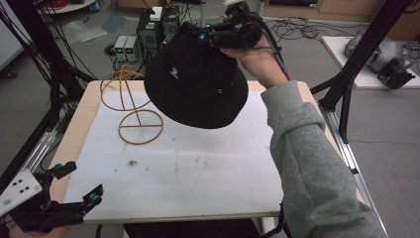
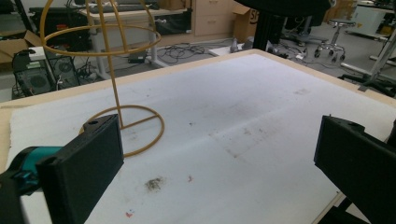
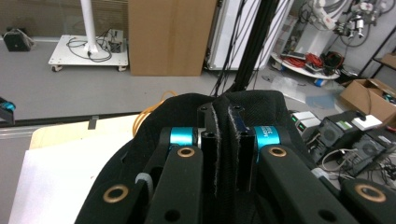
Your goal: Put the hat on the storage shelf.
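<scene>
While right gripper point(image 1: 200, 35) pinches hat point(image 1: 195, 84) brim aloft | left gripper point(image 1: 79, 184) wide, empty, near edge

No text could be read with certainty: a small white mark was seen on the black hat point(image 1: 195, 84) and faint lettering on the teal sleeve point(image 3: 266, 136) of the right gripper, both too blurred.

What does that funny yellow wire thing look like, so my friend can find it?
Look at the white mat covering the table, then go to its far left corner. There stands the yellow wire hat stand: a round ring base, a thin upright pole, and a hooped dome on top. It is see-through wire, unlike the solid black bucket hat held beside it.
</scene>
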Motion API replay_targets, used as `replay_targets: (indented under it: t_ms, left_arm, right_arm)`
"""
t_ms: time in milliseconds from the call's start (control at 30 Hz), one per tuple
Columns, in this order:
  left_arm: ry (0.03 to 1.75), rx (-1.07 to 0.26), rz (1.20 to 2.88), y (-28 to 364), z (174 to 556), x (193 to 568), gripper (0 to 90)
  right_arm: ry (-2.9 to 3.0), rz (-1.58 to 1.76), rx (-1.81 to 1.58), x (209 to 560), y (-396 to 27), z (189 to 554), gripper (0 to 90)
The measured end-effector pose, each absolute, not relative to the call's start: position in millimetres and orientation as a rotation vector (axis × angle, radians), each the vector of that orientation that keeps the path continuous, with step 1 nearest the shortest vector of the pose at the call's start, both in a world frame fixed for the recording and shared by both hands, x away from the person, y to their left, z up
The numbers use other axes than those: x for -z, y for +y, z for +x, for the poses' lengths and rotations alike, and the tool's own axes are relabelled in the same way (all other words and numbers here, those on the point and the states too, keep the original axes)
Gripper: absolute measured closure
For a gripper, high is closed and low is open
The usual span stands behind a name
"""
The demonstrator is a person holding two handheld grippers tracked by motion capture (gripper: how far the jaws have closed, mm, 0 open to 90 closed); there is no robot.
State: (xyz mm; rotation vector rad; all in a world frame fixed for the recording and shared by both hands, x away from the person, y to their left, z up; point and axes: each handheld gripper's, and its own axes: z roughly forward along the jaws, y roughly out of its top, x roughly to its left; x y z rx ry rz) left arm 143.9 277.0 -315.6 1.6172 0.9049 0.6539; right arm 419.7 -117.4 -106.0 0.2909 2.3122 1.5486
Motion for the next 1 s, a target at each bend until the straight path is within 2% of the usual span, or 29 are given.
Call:
replay_targets:
  t_ms: [367, 1000]
  left_arm:
    - [0.921, -0.659, 1.610, 282.0, 141.1, 316.8, 1.7]
    - [0.942, -0.664, 1.603, 287.1, 135.4, 319.4, 1.7]
  right_arm:
    - [2.351, 0.193, -1.587, 97.7, -72.7, 433.3, 85.9]
    - [2.376, 0.125, -1.621, 91.3, -22.0, 461.2, 85.9]
